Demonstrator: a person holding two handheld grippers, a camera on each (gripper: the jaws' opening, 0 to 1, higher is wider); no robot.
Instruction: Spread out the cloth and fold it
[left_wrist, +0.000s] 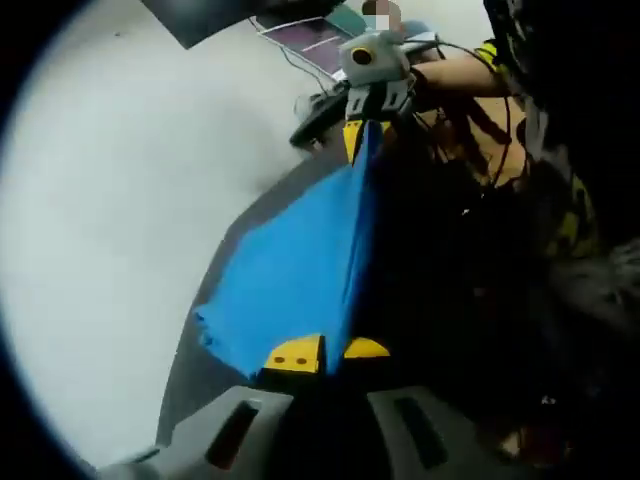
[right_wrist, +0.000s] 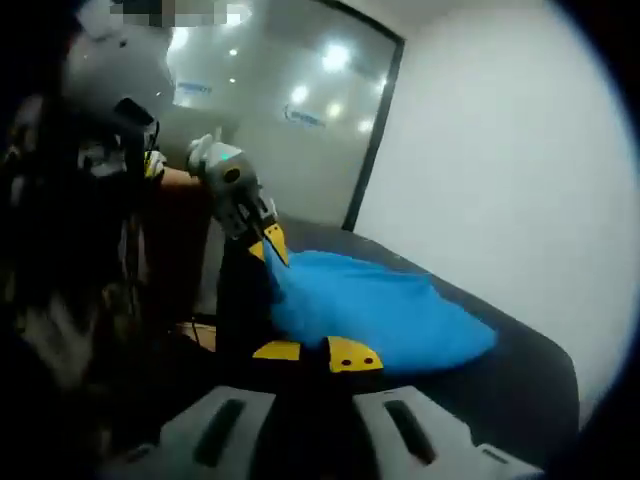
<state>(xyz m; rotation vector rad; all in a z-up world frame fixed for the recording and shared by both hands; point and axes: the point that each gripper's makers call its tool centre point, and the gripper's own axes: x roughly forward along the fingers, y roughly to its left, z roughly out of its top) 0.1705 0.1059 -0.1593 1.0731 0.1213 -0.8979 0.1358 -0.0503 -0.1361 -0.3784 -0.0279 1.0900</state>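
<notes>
Two grippers pinch one blue cloth (left_wrist: 295, 280) between them, holding it stretched above a dark, matte table (left_wrist: 200, 370). In the left gripper view, the left gripper (left_wrist: 322, 352) has its yellow-tipped jaws closed on the near edge, while the right gripper (left_wrist: 362, 135) clamps the far corner. In the right gripper view, the right gripper (right_wrist: 312, 354) bites the soft, smooth fabric, which sags in a rounded, pillowy fold toward the table.
</notes>
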